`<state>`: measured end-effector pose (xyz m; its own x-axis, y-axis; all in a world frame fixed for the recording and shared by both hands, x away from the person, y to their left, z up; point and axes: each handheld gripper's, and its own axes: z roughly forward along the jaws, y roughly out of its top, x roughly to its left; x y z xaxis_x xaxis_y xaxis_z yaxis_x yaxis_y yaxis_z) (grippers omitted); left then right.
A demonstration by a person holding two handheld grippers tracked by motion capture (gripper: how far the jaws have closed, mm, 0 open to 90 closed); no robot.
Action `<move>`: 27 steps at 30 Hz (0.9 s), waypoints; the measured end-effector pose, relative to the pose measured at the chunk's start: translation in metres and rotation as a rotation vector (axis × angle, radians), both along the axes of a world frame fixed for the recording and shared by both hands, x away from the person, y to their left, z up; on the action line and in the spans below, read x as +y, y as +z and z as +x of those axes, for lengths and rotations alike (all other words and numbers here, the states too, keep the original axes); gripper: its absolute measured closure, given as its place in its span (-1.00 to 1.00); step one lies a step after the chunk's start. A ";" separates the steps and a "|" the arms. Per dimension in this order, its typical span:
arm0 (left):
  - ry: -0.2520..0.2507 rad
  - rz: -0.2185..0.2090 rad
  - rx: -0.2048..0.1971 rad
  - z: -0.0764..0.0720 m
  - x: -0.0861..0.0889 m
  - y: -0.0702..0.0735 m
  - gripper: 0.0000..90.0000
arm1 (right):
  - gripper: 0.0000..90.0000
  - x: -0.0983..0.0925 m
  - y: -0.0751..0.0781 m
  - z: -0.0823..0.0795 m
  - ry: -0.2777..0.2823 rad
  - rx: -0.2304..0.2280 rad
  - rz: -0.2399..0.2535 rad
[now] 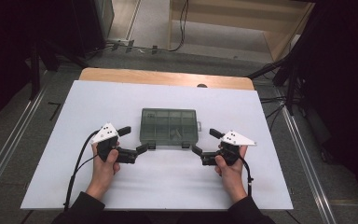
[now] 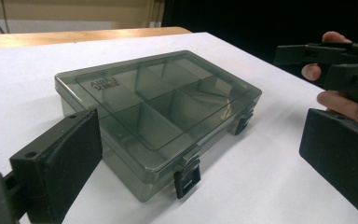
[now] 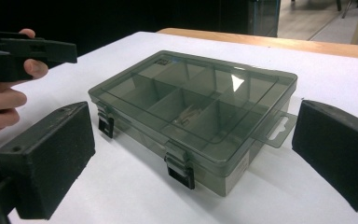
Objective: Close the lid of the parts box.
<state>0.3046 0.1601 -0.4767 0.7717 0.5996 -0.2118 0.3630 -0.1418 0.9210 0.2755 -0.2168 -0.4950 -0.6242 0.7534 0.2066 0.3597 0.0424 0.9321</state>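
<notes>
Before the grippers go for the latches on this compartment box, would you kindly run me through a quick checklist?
1. Compartment box lies flat on the white table, lid down: ok.
2. Both front latches, left latch and right latch, look fastened: ok.
3. Left gripper has open jaws with nothing between them: ok.
4. Right gripper has open jaws with nothing between them: ok.
5. Each gripper sits near its own front corner of the box, not touching it: ok.
6. Contents: a small pale item shows in one compartment; what it is: cannot tell.
</notes>
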 end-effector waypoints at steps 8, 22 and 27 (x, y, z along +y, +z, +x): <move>0.001 0.019 -0.021 -0.007 0.003 0.001 -1.00 | -1.00 -0.004 0.001 -0.007 -0.016 -0.015 -0.013; 0.019 0.016 -0.035 -0.021 0.025 0.000 -1.00 | -1.00 -0.023 0.002 -0.019 -0.041 -0.023 -0.011; 0.031 0.021 -0.043 -0.028 0.035 0.000 -1.00 | -1.00 -0.032 0.001 -0.023 -0.053 -0.035 -0.027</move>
